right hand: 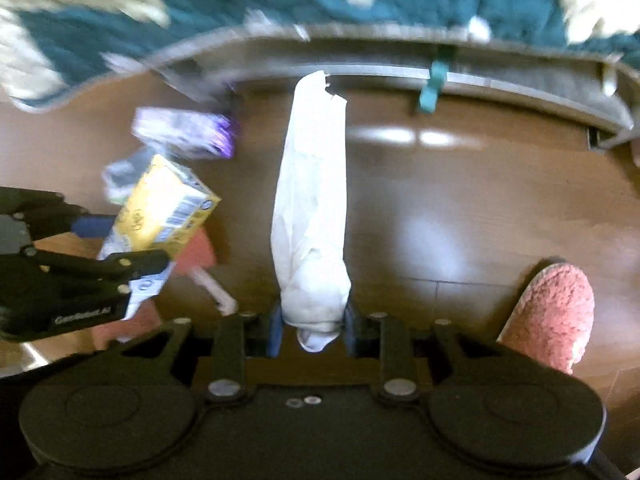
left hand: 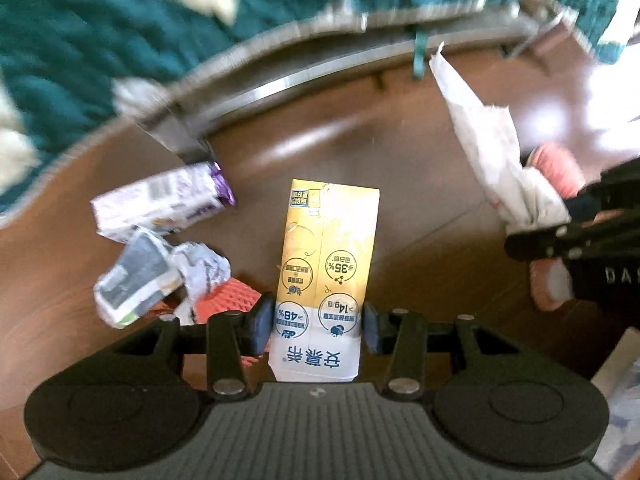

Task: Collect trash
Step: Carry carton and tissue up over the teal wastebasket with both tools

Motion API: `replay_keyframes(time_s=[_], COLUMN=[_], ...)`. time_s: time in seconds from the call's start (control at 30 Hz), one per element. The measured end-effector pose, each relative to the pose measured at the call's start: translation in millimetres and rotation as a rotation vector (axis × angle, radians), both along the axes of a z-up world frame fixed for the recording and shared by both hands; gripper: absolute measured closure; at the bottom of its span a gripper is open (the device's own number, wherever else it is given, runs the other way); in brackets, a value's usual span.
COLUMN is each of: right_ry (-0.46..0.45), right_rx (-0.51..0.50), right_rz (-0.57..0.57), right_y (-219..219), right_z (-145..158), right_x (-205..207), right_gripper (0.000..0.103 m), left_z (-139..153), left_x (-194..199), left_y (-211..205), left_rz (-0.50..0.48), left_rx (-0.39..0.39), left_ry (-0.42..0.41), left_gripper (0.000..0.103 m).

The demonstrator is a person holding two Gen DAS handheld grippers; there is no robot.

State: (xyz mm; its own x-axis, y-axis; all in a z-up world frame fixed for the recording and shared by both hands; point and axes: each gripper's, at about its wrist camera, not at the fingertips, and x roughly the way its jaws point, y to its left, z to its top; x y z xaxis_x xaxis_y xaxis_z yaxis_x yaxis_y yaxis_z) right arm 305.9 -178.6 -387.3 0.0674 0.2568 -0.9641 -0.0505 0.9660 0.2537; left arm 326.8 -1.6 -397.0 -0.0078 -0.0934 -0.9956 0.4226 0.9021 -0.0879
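Left wrist view: left gripper [left hand: 318, 322] is pinching the yellow milk carton [left hand: 326, 276] by its end, above the wooden floor [left hand: 400, 184].
Right gripper [right hand: 311, 326]: is squeezing a crumpled white paper bag [right hand: 310, 216].
Risk: the carton is likely pivoting loose from that end grip.
Remaining: purple carton [left hand: 160, 200] and crushed wrapper [left hand: 140, 280] are lying on the floor.

Glossy brown wood floor [left hand: 392, 152] meets a teal-and-cream rug [left hand: 80, 48].
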Motion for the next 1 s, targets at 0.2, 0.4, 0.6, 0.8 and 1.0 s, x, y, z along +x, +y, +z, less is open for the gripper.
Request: replay_keyframes(time_s=[0.2, 0.4, 0.6, 0.8, 1.0], right_ry=[-0.162, -0.336, -0.484, -0.592, -0.689], right_rx=[0.027, 0.063, 0.083, 0.07, 0.066], right_rz=[0.01, 0.041, 0.053, 0.051, 0.068], right_y=[-1.8, -9.1, -24.5, -33.8, -36.6], right_z=[81.4, 157.8, 226.0, 279.2, 332.6], right_x=[-26.4, -57.9, -79.2, -82.5, -75.6], right_gripper=[0.075, 0.075, 0.075, 0.075, 0.075], left_z=[89.4, 168.5, 238.8, 294.6, 347.1], left_x=[-11.4, -32.7, -45.7, -54.5, -51.8], left_y=[0.8, 4.2, 1.8, -2.2, -1.8], left_rz=[0.091, 0.186, 0.258, 0.309, 0.353], left_rx=[-0.031, -0.06, -0.123, -0.177, -0.229], left_ry=[-0.134, -0.284, -0.421, -0.523, -0.61], left_gripper=[0.06, 0.06, 0.06, 0.06, 0.06])
